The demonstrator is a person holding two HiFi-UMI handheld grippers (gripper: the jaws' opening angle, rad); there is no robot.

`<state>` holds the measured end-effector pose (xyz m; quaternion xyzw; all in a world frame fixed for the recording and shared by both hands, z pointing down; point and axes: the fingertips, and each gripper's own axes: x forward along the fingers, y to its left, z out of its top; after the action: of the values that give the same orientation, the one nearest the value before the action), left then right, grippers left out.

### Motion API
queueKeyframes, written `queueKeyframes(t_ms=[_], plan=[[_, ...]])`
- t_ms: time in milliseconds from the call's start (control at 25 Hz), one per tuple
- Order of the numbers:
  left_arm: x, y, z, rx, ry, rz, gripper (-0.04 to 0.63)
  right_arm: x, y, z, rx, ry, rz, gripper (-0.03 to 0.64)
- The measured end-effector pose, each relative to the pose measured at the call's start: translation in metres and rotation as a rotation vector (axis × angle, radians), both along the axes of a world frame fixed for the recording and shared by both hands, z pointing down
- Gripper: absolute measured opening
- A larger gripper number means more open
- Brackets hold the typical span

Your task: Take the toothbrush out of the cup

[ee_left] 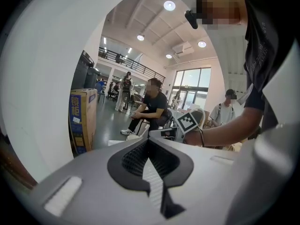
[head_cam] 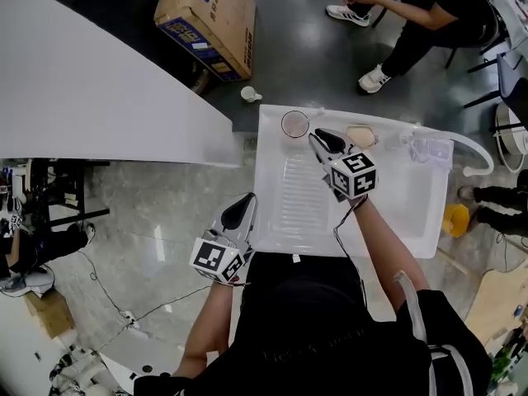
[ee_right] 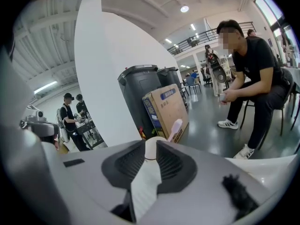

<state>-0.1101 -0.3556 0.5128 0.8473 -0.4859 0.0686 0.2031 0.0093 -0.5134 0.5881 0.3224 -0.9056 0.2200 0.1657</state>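
Note:
A brownish see-through cup (head_cam: 294,124) stands at the back of the white sink unit (head_cam: 396,213). In the right gripper view the cup (ee_right: 151,149) shows as a pale round shape in the gap between the jaws, and the pink toothbrush (ee_right: 176,126) sticks up from it, leaning right. My right gripper (head_cam: 324,140) hovers just right of the cup, tips close to its rim, jaws slightly open with nothing held. My left gripper (head_cam: 242,210) hangs off the sink's left edge, shut and empty. The toothbrush is not discernible in the head view.
A beige soap-like lump (head_cam: 360,135) lies right of the right gripper. A clear item (head_cam: 429,148) and a white tap (head_cam: 472,157) are at the sink's far right. A cardboard box (head_cam: 206,11), a small white cup (head_cam: 250,95) and a seated person (head_cam: 412,11) occupy the floor beyond.

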Motion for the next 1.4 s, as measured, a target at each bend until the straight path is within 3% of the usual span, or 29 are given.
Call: queueKeyframes(t_ms=[1040,1320,1400], plan=[[-0.008,0.011,0.022,-0.073,-0.013,-0.055,0.009,-0.012,-0.046,0.041,-0.017,0.015,0.057,0.102],[-0.007,0.012,0.025,-0.077,-0.012,-0.049,0.009,-0.020,-0.044,0.045,-0.022,0.037,0.020,0.097],[-0.007,0.011,0.025,-0.076,-0.009,-0.047,0.009,-0.022,-0.044,0.044,-0.019,0.039,0.010,0.061]])
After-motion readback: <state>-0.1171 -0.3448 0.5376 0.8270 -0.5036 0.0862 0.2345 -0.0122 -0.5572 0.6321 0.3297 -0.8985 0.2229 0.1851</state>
